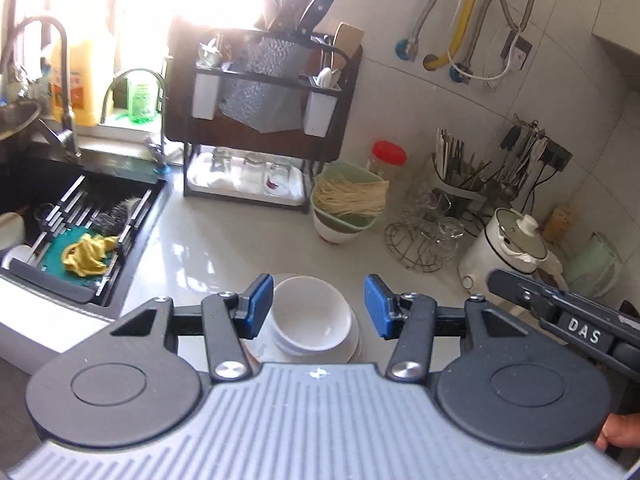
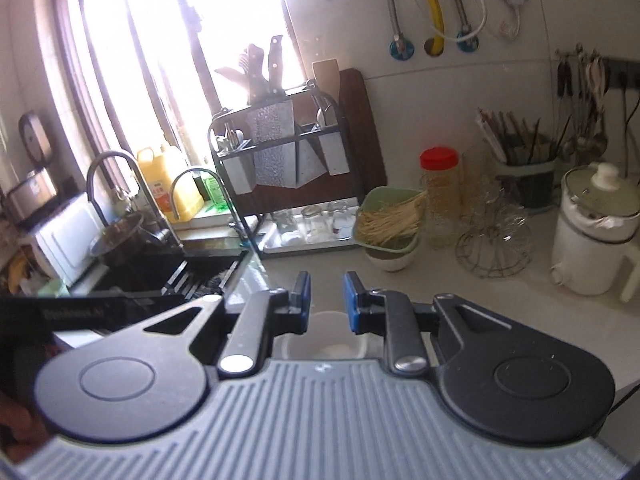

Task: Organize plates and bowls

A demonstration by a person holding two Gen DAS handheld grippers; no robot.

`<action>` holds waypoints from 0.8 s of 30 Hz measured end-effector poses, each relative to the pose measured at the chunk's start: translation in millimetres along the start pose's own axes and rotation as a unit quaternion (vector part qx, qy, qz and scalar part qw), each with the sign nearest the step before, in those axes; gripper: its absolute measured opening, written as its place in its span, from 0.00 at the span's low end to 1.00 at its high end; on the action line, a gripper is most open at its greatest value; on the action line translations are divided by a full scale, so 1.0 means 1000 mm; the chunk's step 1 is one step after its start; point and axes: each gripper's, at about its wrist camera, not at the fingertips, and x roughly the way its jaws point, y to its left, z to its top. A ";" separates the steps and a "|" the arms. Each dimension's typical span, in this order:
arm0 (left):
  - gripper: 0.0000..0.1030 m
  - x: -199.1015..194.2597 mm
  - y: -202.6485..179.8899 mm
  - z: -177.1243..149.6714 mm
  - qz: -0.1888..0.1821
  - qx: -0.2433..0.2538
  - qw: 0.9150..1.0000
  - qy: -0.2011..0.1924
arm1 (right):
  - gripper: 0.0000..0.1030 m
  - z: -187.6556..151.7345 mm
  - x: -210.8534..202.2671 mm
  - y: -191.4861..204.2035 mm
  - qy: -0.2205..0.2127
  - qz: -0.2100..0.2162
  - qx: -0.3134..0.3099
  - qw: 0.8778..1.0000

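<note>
A stack of white bowls (image 1: 312, 316) sits on white plates (image 1: 356, 344) on the pale counter, near its front edge. My left gripper (image 1: 318, 306) is open above the stack, one blue pad on each side of the top bowl, holding nothing. My right gripper (image 2: 327, 300) is open and empty, hovering over the counter; a white bowl (image 2: 324, 340) shows below and behind its fingertips, partly hidden by the gripper body. The right gripper's body also shows in the left wrist view (image 1: 560, 312), to the right of the stack.
A black sink (image 1: 72, 216) with a rack and a yellow cloth lies to the left. A black dish rack (image 1: 264, 120) with knives and glasses stands at the back. A green colander of noodles (image 1: 348, 200), a wire glass holder (image 1: 428, 236) and a white cooker (image 1: 508, 252) stand to the right.
</note>
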 end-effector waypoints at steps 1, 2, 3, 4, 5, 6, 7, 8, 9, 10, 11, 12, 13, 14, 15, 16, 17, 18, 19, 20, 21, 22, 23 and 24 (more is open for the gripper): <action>0.55 -0.003 -0.001 -0.003 0.000 0.000 1.000 0.002 | 0.22 -0.004 -0.005 -0.003 0.000 -0.002 0.005 1.000; 0.55 -0.006 -0.003 -0.008 -0.001 0.000 1.000 0.002 | 0.22 -0.008 -0.010 -0.007 0.000 -0.004 0.012 1.000; 0.55 -0.009 -0.004 -0.012 0.000 0.000 1.000 0.000 | 0.22 -0.012 -0.014 -0.010 0.001 -0.006 0.016 1.000; 0.55 -0.011 -0.006 -0.016 0.002 0.000 1.000 0.000 | 0.22 -0.015 -0.018 -0.012 0.002 -0.010 0.017 1.000; 0.55 -0.014 -0.007 -0.021 0.002 0.001 1.000 0.001 | 0.22 -0.019 -0.023 -0.014 0.001 -0.013 0.019 1.000; 0.55 -0.017 -0.009 -0.026 0.002 0.002 1.000 0.003 | 0.22 -0.022 -0.027 -0.015 0.001 -0.014 0.020 1.000; 0.55 -0.018 -0.010 -0.030 0.002 0.002 1.000 0.005 | 0.22 -0.026 -0.031 -0.015 0.000 -0.016 0.019 1.000; 0.56 -0.020 -0.011 -0.035 0.002 0.001 1.000 0.007 | 0.27 -0.031 -0.035 -0.016 0.000 -0.018 0.017 1.000; 0.63 -0.021 -0.012 -0.041 0.002 -0.001 1.000 0.008 | 0.40 -0.035 -0.039 -0.016 -0.001 -0.019 0.015 1.000; 0.67 -0.023 -0.013 -0.045 0.003 0.001 1.000 0.009 | 0.48 -0.039 -0.043 -0.017 -0.003 -0.019 0.014 1.000; 0.68 -0.024 -0.014 -0.050 0.003 0.007 1.000 0.010 | 0.64 -0.043 -0.046 -0.018 -0.005 -0.017 0.013 1.000; 0.71 -0.025 -0.015 -0.055 0.005 0.009 1.000 0.012 | 0.78 -0.047 -0.050 -0.019 -0.006 -0.017 0.011 1.000; 0.77 -0.028 -0.015 -0.060 0.009 0.007 1.000 0.011 | 0.82 -0.051 -0.052 -0.020 -0.007 -0.017 0.009 1.000; 0.82 -0.030 -0.014 -0.065 0.013 0.005 1.000 0.008 | 0.83 -0.055 -0.054 -0.020 -0.007 -0.016 0.004 1.000; 0.89 -0.032 -0.014 -0.071 0.017 0.004 1.000 0.006 | 0.83 -0.058 -0.056 -0.020 -0.005 -0.015 0.000 1.000; 0.93 -0.034 -0.013 -0.076 0.020 0.004 1.000 0.006 | 0.83 -0.062 -0.056 -0.020 -0.002 -0.013 -0.003 1.000; 0.94 -0.036 -0.013 -0.082 0.018 0.005 1.000 0.007 | 0.83 -0.066 -0.056 -0.019 0.003 -0.012 -0.005 1.000; 0.95 -0.037 -0.013 -0.087 0.016 0.004 1.000 0.009 | 0.83 -0.070 -0.056 -0.019 0.008 -0.011 -0.004 1.000; 0.96 -0.038 -0.013 -0.092 0.016 0.004 1.000 0.012 | 0.83 -0.074 -0.056 -0.019 0.011 -0.009 -0.002 1.000; 0.97 -0.039 -0.013 -0.096 0.018 0.006 1.000 0.016 | 0.83 -0.078 -0.057 -0.018 0.013 -0.008 0.000 1.000; 0.97 -0.040 -0.014 -0.100 0.021 0.010 1.000 0.021 | 0.83 -0.081 -0.057 -0.018 0.014 -0.008 -0.001 1.000; 0.97 -0.041 -0.015 -0.104 0.026 0.013 0.999 0.023 | 0.83 -0.084 -0.058 -0.017 0.015 -0.010 -0.002 1.000; 0.97 -0.042 -0.015 -0.107 0.027 0.014 0.999 0.025 | 0.84 -0.087 -0.059 -0.016 0.014 -0.015 -0.005 1.000; 0.97 -0.043 -0.016 -0.110 0.025 0.014 0.999 0.027 | 0.85 -0.090 -0.059 -0.017 0.014 -0.019 -0.006 1.000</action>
